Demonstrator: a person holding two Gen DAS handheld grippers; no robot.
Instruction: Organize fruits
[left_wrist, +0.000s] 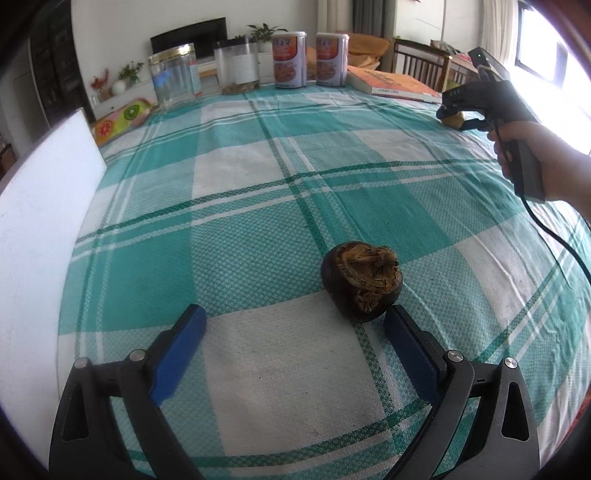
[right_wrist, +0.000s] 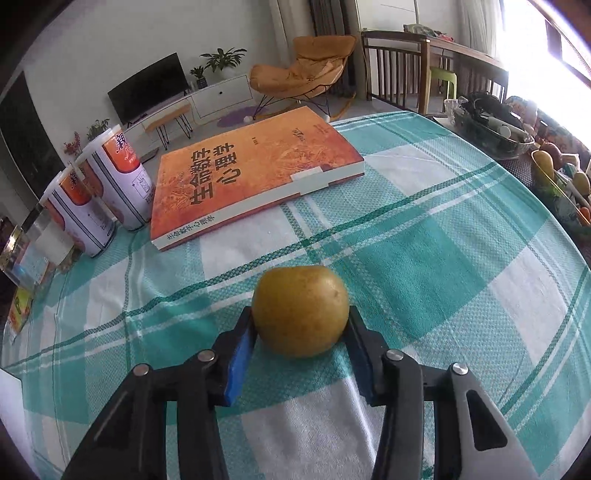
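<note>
Cloth in teal and white checks covers the desk (left_wrist: 258, 192) in the left wrist view, and the left tool (left_wrist: 295, 321) hangs over it with its blue pads spread wide and nothing between them. A dark brown fruit (left_wrist: 361, 281), round, with a dry, cracked tan crown on top, lies on the cloth just ahead of the right-hand pad, close to its tip but not gripped. Open cloth lies ahead of it. Along the far edge stand a clear jar with a gold lid (left_wrist: 174, 75), a second clear jar (left_wrist: 238, 66) with something brown at its bottom, and two orange-labelled cans (left_wrist: 308, 59); an orange book (left_wrist: 395, 83) lies to their right. A white board (left_wrist: 40, 206) leans at the left edge of the desk. At far right a hand (left_wrist: 535, 162) holds the right tool (left_wrist: 456, 118), which is down on a small yellow fruit near the book. In the right wrist view, that right tool (right_wrist: 300, 328) has its blue pads closed against both sides of the yellow fruit (right_wrist: 301, 310), which sits on the cloth; its skin is smooth, golden yellow with fine specks and one small pale spot. Beyond it lies the orange book (right_wrist: 255, 173) with large dark characters, well apart from the fruit, and the two cans (right_wrist: 99, 199) stand to its left. At far right, off the desk's edge, a basket (right_wrist: 561, 177) holds other fruits, and behind it sits a dark bowl (right_wrist: 491, 129).
</note>
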